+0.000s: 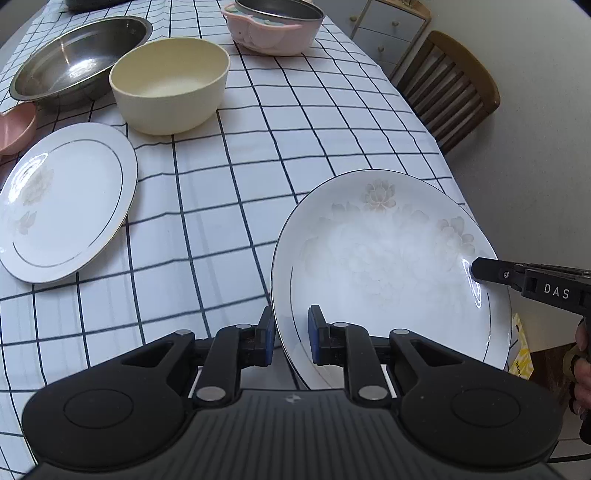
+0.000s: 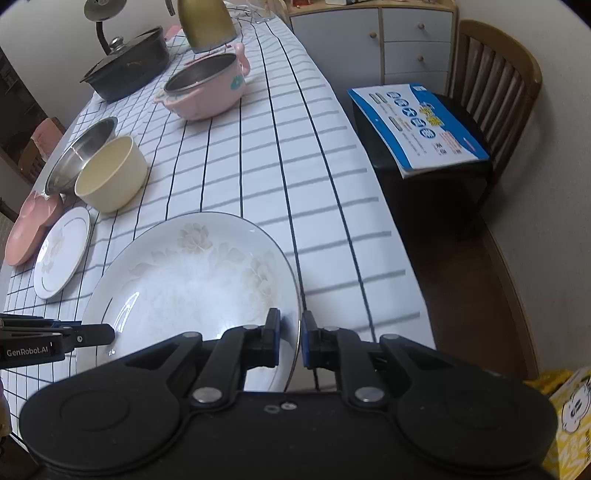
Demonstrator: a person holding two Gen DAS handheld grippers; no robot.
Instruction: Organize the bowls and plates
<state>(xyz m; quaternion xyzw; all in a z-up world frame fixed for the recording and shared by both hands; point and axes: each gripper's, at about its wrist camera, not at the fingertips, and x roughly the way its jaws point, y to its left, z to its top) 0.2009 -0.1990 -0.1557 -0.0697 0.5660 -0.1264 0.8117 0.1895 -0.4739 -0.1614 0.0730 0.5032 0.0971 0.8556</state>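
Both tools are pinching one big flowered plate (image 1: 388,258) above the checked surface (image 1: 229,192): the left tool (image 1: 291,332) is gripping its near rim, the right tool (image 2: 290,338) the opposite rim.

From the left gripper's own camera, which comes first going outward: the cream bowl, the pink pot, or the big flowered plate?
1. Big flowered plate, clamped in the left gripper.
2. Cream bowl, mid-table, left.
3. Pink pot, far end.
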